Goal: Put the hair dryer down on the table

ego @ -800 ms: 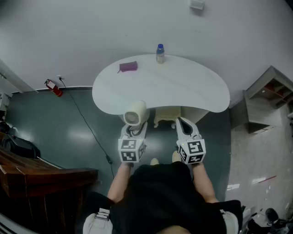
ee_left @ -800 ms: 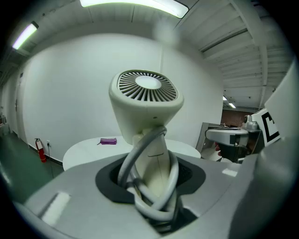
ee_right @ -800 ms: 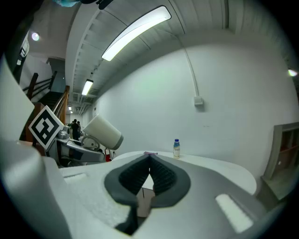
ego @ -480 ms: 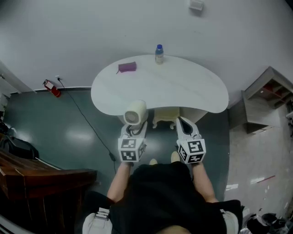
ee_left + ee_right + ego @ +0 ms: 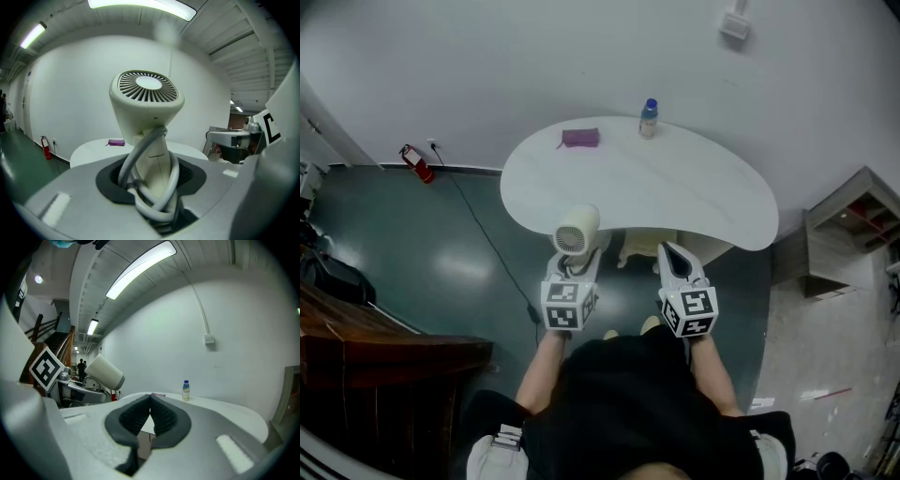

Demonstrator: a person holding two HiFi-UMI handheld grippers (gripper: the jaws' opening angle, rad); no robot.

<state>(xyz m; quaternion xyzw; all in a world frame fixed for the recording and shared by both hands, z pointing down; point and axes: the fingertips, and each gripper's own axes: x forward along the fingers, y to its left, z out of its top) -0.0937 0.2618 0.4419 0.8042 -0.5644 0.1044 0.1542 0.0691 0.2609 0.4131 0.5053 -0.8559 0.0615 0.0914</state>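
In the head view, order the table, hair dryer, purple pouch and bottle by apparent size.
1. table
2. hair dryer, which is nearer the camera
3. purple pouch and bottle look about alike, so unranked

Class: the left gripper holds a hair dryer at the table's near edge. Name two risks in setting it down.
The hair dryer hangs at the edge of the table; released there, it might tip off. Its cord loops round the handle inside the left gripper and may snag as the jaws open.

dryer (image 5: 147, 110) handle base hidden, bottle (image 5: 649, 119) label unreadable
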